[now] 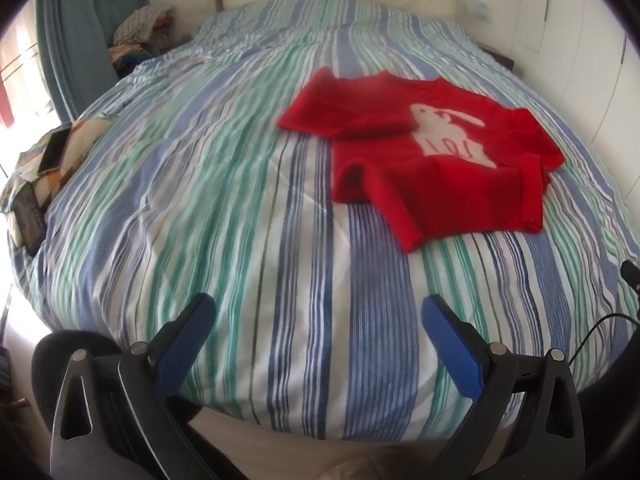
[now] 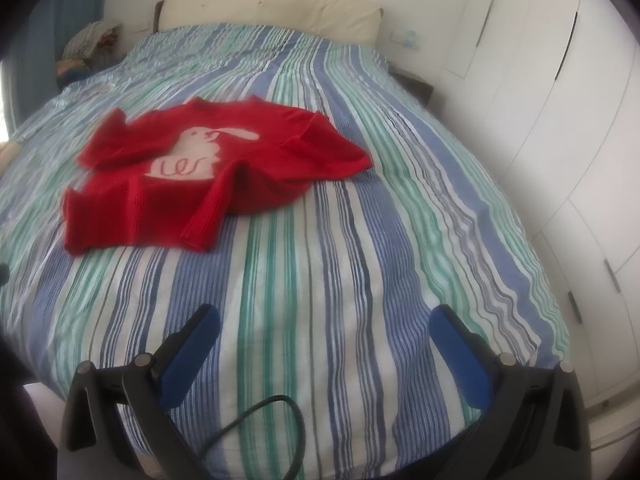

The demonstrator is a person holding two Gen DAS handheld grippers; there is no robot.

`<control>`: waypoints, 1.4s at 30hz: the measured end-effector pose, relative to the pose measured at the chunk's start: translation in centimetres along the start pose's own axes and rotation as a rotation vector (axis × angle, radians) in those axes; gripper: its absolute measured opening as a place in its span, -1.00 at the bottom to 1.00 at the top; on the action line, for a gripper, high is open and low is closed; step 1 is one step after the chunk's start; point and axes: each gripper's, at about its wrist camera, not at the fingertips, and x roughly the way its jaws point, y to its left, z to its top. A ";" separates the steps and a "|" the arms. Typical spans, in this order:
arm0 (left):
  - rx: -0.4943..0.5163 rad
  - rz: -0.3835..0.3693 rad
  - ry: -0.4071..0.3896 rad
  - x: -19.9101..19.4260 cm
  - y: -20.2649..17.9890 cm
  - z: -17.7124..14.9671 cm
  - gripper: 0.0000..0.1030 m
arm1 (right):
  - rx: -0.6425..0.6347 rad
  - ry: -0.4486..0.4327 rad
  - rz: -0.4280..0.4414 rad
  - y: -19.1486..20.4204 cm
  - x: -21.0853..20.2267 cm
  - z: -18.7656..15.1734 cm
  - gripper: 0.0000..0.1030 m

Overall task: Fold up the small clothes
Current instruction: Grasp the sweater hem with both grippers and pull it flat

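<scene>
A wide bed with a cover in blue, green and white stripes filled most of the room, and white wardrobe doors stood along its right side. A cream headboard was at the far end, and a blue curtain hung at the left. The red sweater with a white rabbit lay on the cover, partly folded. The left gripper and the right gripper hovered near the foot, both with fingers wide apart and holding nothing.
</scene>
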 end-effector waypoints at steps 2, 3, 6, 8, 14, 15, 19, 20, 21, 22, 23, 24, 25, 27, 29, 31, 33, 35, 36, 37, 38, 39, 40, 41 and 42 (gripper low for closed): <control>-0.010 -0.024 0.004 0.2 0.0 0.2 0.99 | 0.006 -0.004 0.018 0.0 -0.1 0.0 1.00; -0.018 -0.043 0.004 0.3 0.1 0.4 0.99 | 0.010 -0.009 0.036 -0.1 -0.1 0.0 1.00; -0.032 -0.117 0.000 0.6 -0.2 1.2 0.99 | 0.023 -0.024 0.108 0.1 0.0 0.2 1.00; -0.020 -0.176 0.002 1.4 -0.8 1.9 0.99 | 0.030 -0.039 0.185 0.4 0.5 0.6 1.00; 0.022 -0.275 0.064 7.1 -3.4 4.4 0.92 | 0.040 -0.019 0.459 3.0 6.9 3.7 0.99; 0.011 -0.284 0.088 8.0 -3.6 4.6 0.72 | 0.053 0.009 0.498 3.4 8.6 4.4 0.99; -0.028 -0.364 0.192 10.4 -4.1 5.0 -0.70 | 0.136 0.132 0.627 5.2 14.7 6.7 0.34; -0.040 -0.369 0.207 10.4 -3.9 4.9 -0.90 | 0.157 0.164 0.664 5.4 15.8 7.0 -0.25; -0.055 -0.377 0.204 10.0 -3.3 4.9 -0.91 | 0.180 0.195 0.687 5.3 16.5 7.1 -0.75; -0.062 -0.393 0.191 9.2 -2.6 4.9 -0.91 | 0.212 0.215 0.701 4.8 16.6 7.2 -0.76; -0.061 -0.409 0.183 8.2 -1.8 4.8 -0.91 | 0.238 0.213 0.720 4.1 16.0 7.2 -0.76; -0.055 -0.429 0.182 7.2 -1.0 4.6 -0.91 | 0.250 0.199 0.742 3.2 14.9 7.1 -0.77; -0.043 -0.454 0.183 6.1 -0.3 4.4 -0.91 | 0.252 0.187 0.759 2.1 13.6 6.9 -0.77; -0.007 -0.491 0.192 4.2 0.7 3.8 -0.91 | 0.271 0.202 0.807 -0.2 11.2 5.7 -0.77; 0.040 -0.502 0.202 3.2 0.7 2.9 -0.91 | 0.310 0.250 0.854 -2.3 9.8 3.7 -0.77; 0.079 -0.478 0.235 3.4 0.3 1.6 -0.91 | 0.337 0.298 0.821 -3.6 9.6 1.3 -0.73; 0.113 -0.419 0.264 4.8 -0.4 0.3 -0.91 | 0.365 0.348 0.768 -4.4 10.5 -0.9 -0.66; 0.108 -0.395 0.289 5.8 -0.6 -0.6 -0.87 | 0.403 0.392 0.716 -5.3 11.6 -2.7 -0.66; 0.096 -0.403 0.288 5.9 -0.6 -0.8 -0.83 | 0.425 0.398 0.714 -5.8 11.9 -3.3 -0.66; 0.083 -0.412 0.275 5.7 -0.5 -1.0 -0.79 | 0.445 0.392 0.716 -6.3 12.0 -3.7 -0.66; 0.074 -0.421 0.262 5.6 -0.5 -1.1 -0.57 | 0.458 0.378 0.712 -6.7 11.8 -3.7 -0.53; 0.064 -0.436 0.253 5.5 -0.5 -1.1 -0.20 | 0.465 0.359 0.713 -6.9 11.5 -3.6 -0.28; 0.051 -0.449 0.241 5.4 -0.4 -1.2 0.01 | 0.467 0.339 0.723 -6.9 11.1 -3.3 -0.11; 0.034 -0.459 0.223 5.2 -0.2 -1.3 0.22 | 0.467 0.322 0.744 -6.7 10.9 -3.0 0.21; 0.019 -0.466 0.207 5.2 -0.1 -1.3 0.22 | 0.459 0.307 0.773 -6.3 10.9 -2.7 0.34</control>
